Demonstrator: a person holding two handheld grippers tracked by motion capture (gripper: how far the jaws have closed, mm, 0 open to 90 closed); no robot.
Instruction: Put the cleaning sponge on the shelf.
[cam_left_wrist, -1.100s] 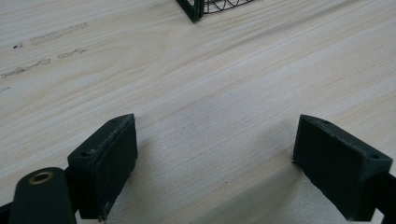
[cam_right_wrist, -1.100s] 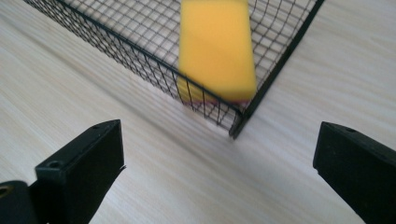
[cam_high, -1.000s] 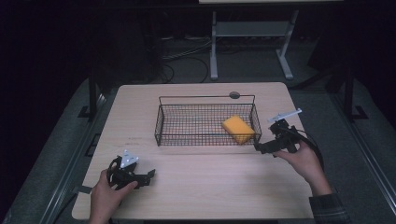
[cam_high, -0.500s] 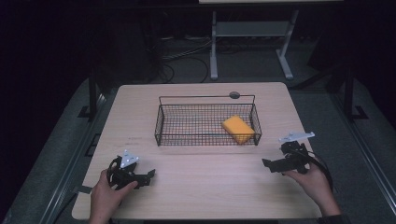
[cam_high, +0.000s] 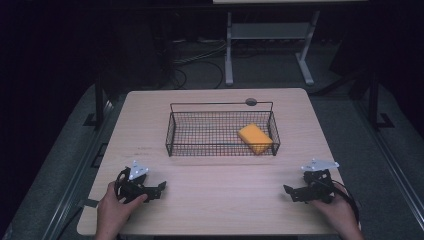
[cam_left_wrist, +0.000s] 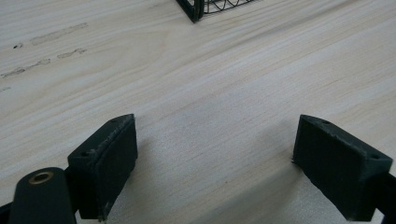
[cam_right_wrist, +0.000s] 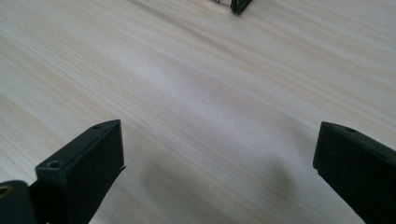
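Note:
A yellow sponge (cam_high: 255, 138) lies in the right end of a black wire basket (cam_high: 172, 135) at the table's middle. My left gripper (cam_high: 159, 189) rests on the table near the front left edge, held by a hand, jaws wide apart over bare wood. In the left gripper view the left gripper (cam_left_wrist: 215, 163) has nothing between its jaws, and a basket corner (cam_left_wrist: 194, 10) shows at the top. My right gripper (cam_high: 290, 192) sits at the front right, also open; in the right gripper view the right gripper (cam_right_wrist: 219, 172) frames bare tabletop.
The light wooden table (cam_high: 220, 200) has a small round grey fitting (cam_high: 251, 102) at its back edge behind the basket. Dark floor, cables and a white stand (cam_high: 229, 55) lie beyond. Bare wood lies between the two grippers.
My right gripper has drawn back from beside the basket's right end to the table's front right, and stands low there. The left gripper has stayed put. The sponge has not moved.

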